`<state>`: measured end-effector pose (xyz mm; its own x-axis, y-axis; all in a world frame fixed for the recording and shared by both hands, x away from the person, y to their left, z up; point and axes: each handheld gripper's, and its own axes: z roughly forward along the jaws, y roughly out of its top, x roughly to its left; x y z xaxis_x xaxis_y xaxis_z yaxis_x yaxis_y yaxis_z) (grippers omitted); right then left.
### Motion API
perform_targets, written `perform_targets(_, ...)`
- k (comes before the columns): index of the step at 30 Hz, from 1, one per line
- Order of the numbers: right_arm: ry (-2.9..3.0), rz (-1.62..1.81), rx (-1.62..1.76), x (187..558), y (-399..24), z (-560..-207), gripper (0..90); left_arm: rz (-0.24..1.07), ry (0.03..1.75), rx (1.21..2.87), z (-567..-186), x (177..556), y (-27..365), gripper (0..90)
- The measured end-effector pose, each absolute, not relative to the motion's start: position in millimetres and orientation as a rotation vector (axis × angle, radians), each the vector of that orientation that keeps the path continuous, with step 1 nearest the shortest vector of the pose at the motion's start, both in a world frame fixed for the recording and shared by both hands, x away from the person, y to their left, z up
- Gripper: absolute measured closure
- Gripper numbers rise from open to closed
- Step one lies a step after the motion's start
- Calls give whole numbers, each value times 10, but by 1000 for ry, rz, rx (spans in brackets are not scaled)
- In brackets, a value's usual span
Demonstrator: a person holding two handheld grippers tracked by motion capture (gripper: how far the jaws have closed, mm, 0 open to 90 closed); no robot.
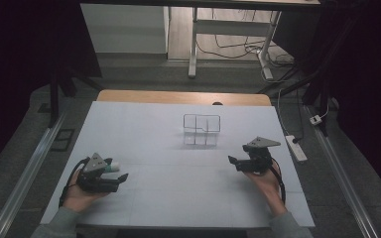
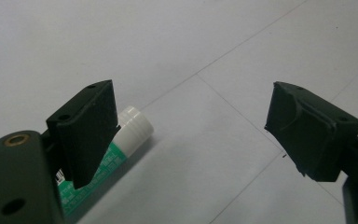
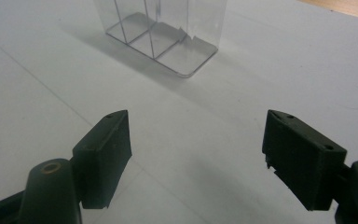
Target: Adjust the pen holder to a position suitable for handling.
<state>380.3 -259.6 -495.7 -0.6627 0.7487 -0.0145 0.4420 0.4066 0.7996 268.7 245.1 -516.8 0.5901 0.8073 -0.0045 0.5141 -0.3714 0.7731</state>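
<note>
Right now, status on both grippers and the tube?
Left gripper open, tube lying on the table beside its left jaw, not gripped. Right gripper open, empty, facing the clear organizer. Nothing between tube and organizer.

A white sheet (image 1: 178, 163) covers a wooden table (image 1: 183, 97). Around it the floor (image 1: 144, 74) is grey, with metal rails (image 1: 25, 173) running along both sides. Beyond stands a white desk frame (image 1: 194, 44) with cables (image 1: 238, 48) trailing beneath. A power strip (image 1: 296, 148) lies right of the table. Both sides of the room are dark; the far floor is lit.
</note>
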Motion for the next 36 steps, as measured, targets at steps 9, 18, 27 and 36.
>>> perform_targets(9,2280,1123,1075,4002,-2569,-4956,347,482,1043,2065,-5181,2691,2441,168)
perform_targets(18,2282,1102,1110,4176,-2525,-4957,442,477,1041,2070,-5188,2688,2437,168)
perform_targets(27,2296,1106,1114,4300,-2428,-4993,635,471,1035,2079,-5200,2691,2429,169)
perform_targets(36,2303,1122,1076,4385,-2322,-5001,890,478,1039,2073,-5198,2685,2432,174)
